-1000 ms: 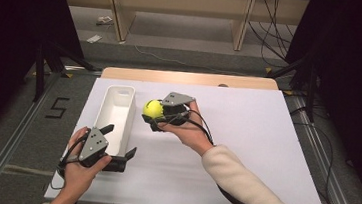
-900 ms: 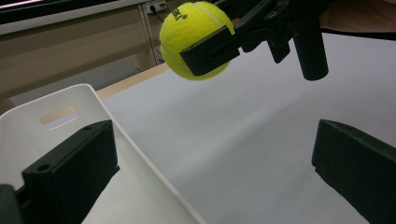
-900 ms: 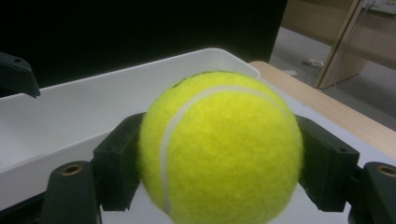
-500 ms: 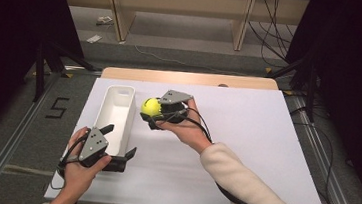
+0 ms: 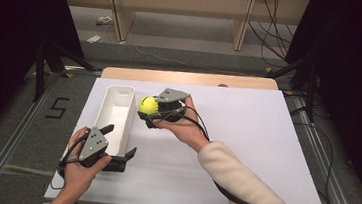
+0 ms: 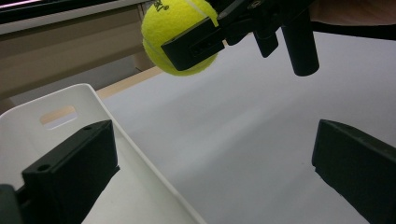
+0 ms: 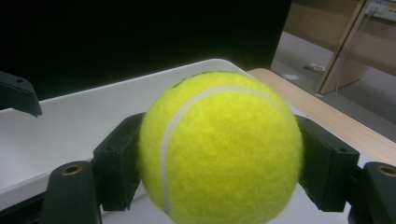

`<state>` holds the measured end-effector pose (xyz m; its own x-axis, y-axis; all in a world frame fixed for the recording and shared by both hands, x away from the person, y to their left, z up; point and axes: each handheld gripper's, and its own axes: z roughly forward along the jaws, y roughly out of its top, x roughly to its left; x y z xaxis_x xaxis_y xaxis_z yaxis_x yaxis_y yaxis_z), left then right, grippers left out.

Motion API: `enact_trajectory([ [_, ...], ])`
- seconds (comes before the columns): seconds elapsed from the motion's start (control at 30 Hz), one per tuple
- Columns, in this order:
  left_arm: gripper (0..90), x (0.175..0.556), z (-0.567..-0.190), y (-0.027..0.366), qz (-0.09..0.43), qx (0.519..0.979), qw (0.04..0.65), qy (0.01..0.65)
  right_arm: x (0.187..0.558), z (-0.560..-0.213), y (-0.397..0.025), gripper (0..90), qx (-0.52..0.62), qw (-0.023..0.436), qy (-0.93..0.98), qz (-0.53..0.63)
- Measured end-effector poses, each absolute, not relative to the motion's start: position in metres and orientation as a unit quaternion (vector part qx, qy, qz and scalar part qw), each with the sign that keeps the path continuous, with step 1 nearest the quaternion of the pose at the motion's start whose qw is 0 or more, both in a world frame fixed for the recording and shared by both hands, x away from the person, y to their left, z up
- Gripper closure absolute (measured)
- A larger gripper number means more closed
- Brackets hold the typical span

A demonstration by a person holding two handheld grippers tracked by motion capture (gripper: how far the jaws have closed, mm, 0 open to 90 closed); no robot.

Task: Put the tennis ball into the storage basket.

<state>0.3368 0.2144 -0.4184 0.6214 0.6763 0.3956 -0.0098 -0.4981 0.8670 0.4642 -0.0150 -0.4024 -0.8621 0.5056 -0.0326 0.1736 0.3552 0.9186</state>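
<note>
Nearer the bin [image 5: 118, 107], ball [image 5: 148, 106] hides claw [image 5: 149, 113].

Even overhead light on the table; dark surroundings, soft close-up focus.

A white sheet [image 5: 265, 140] covers most of a light wooden table [image 5: 191, 78], whose bare far edge shows beyond it. The floor [image 5: 185, 32] is grey, marked with a black numeral 5 [image 5: 58, 107] at the left. Pale wooden furniture legs [image 5: 117, 13] stand behind, black cables [image 5: 271, 25] trail nearby, and dark curtains [image 5: 10, 25] hang on both sides
</note>
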Motion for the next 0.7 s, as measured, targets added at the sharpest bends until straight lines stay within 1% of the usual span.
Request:
enact_trajectory([
  [0.7, 0.0, 0.3367, -0.4186, 0.2144, 0.379, 0.778, 0.453, 0.215, 0.4667, -0.3978, -0.0053, 26.2, 0.202, 0.158, 0.811, 0.526],
])
